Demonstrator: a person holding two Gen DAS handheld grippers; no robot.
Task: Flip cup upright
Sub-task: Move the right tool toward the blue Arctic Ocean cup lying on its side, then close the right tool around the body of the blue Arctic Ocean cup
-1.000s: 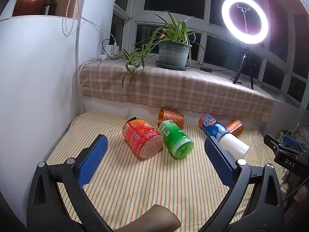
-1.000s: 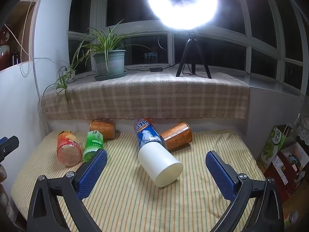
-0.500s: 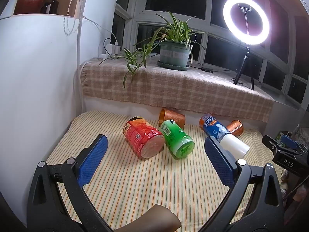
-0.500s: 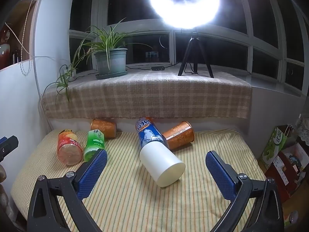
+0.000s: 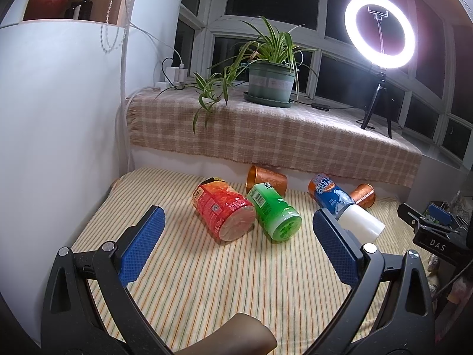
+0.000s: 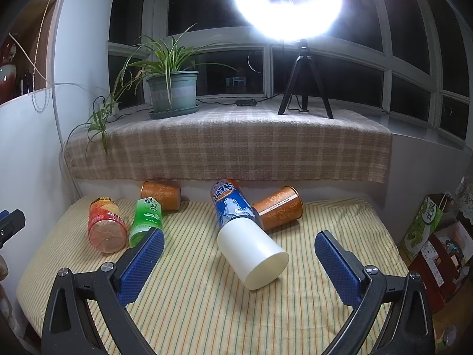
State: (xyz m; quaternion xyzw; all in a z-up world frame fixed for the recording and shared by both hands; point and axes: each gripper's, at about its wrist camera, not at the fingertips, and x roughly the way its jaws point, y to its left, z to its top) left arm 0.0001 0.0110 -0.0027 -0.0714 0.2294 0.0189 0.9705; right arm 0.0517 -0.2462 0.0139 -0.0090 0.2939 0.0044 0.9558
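Several cups lie on their sides on a striped mat (image 5: pixel 207 281). A red cup (image 5: pixel 224 213) and a green cup (image 5: pixel 273 216) lie ahead of my open, empty left gripper (image 5: pixel 236 248). A white cup (image 6: pixel 252 254) lies between the fingers of my open, empty right gripper (image 6: pixel 239 260), a little ahead of them, next to a blue cup (image 6: pixel 233 204). Two copper-orange cups lie at the back: one on the left (image 6: pixel 161 193), one on the right (image 6: pixel 279 207). The red cup (image 6: pixel 106 224), green cup (image 6: pixel 146 219), white cup (image 5: pixel 360 224) and blue cup (image 5: pixel 328 192) show in both views.
A ledge with a checked cloth (image 6: pixel 230 145) rises behind the mat, bearing a potted plant (image 6: pixel 173 91) and a ring light on a tripod (image 6: pixel 304 88). A white wall (image 5: pixel 59 133) bounds the left. Boxes (image 6: pixel 428 236) stand off the right edge.
Both grippers have drifted slightly; the cups sit a touch lower in the views. Nothing was taken hold of and no cup has moved.
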